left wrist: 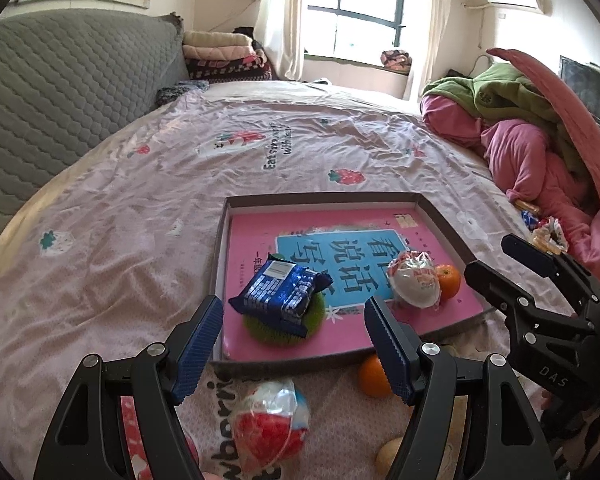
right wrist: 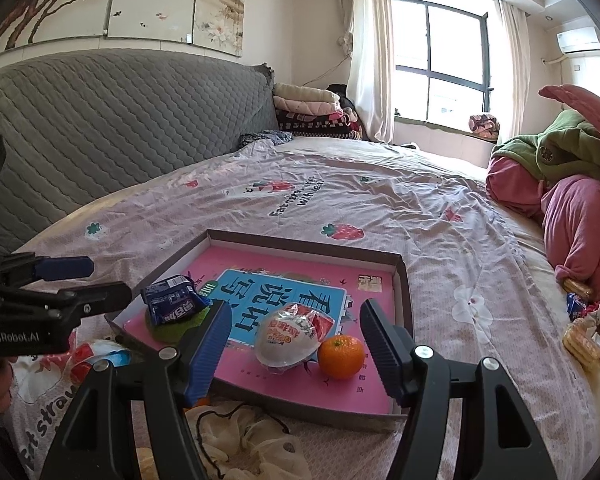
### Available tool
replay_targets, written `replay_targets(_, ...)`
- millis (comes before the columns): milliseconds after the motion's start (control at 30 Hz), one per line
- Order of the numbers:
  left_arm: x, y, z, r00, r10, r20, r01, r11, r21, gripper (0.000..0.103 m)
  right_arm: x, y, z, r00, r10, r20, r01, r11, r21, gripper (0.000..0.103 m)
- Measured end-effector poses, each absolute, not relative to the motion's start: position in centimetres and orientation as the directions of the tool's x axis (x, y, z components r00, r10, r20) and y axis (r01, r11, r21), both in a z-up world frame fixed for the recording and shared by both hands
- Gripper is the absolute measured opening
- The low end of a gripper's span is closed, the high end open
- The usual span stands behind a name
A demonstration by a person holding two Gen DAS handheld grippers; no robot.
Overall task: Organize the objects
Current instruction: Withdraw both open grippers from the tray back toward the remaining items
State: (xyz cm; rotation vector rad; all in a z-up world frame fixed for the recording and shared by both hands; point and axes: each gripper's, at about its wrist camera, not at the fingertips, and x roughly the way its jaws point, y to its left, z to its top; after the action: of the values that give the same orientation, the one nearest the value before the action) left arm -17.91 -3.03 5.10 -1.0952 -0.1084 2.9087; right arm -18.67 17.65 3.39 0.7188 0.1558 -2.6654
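A shallow grey box (left wrist: 440, 216) (right wrist: 404, 280) on the bed holds a pink book (left wrist: 260, 232) (right wrist: 284, 264). On the book lie a blue snack packet (left wrist: 282, 292) (right wrist: 172, 300) on a green pad (left wrist: 320, 316), a white egg-shaped wrapped snack (left wrist: 414, 280) (right wrist: 288, 336) and an orange (left wrist: 449, 280) (right wrist: 341, 351). My left gripper (left wrist: 294, 350) is open and empty above the box's near edge; a red-white wrapped egg snack (left wrist: 272, 424) and a second orange (left wrist: 374, 376) lie below it. My right gripper (right wrist: 296, 350) is open and empty, near the egg snack and orange.
The bed has a pink strawberry sheet (left wrist: 140, 200). A pile of pink and green bedding (left wrist: 520, 140) (right wrist: 572, 184) lies at right, with loose snacks (left wrist: 548, 236) (right wrist: 584, 328) beside it. A cream scrunchie (right wrist: 240, 436) lies near the box. A grey headboard (right wrist: 120, 120) stands at left.
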Motion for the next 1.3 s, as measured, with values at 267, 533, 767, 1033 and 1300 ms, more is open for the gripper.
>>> replay_targets(267,-15.6,-2.6,5.4,-0.756,0.046,-0.652,0.024,-0.995,-0.097,0.075,-17.5,17.5,3.9,-0.8,-0.334,-0.499,0.386,-0.922,0.0,0.066)
replay_targets(533,-14.0,-2.1,5.9,-0.769,0.016,-0.639,0.048,-0.995,-0.084,0.075,-15.8,17.7,4.4,-0.815,-0.322,-0.482,0.377,-0.926,-0.018,0.066)
replay_targets(767,-12.9,-1.9,5.8,-0.771,-0.001,-0.636,0.058,-0.996,-0.068,0.075,-14.8,18.2,4.3,-0.807,-0.333,-0.487,0.378,-0.926,0.006,0.066)
replay_targets(1033,-11.7,-1.0,5.7,-0.764,-0.012,-0.645,0.065,-0.996,-0.058,0.075,-13.8,19.4,4.3,-0.809,-0.335,-0.483,0.368,-0.929,0.029,0.071)
replay_targets(1300,-10.9,0.2,5.5,-0.752,-0.011,-0.659,0.054,-0.998,-0.045,0.075,-13.1,20.4,4.8,-0.81,-0.346,-0.473,0.366,-0.929,0.052,0.072)
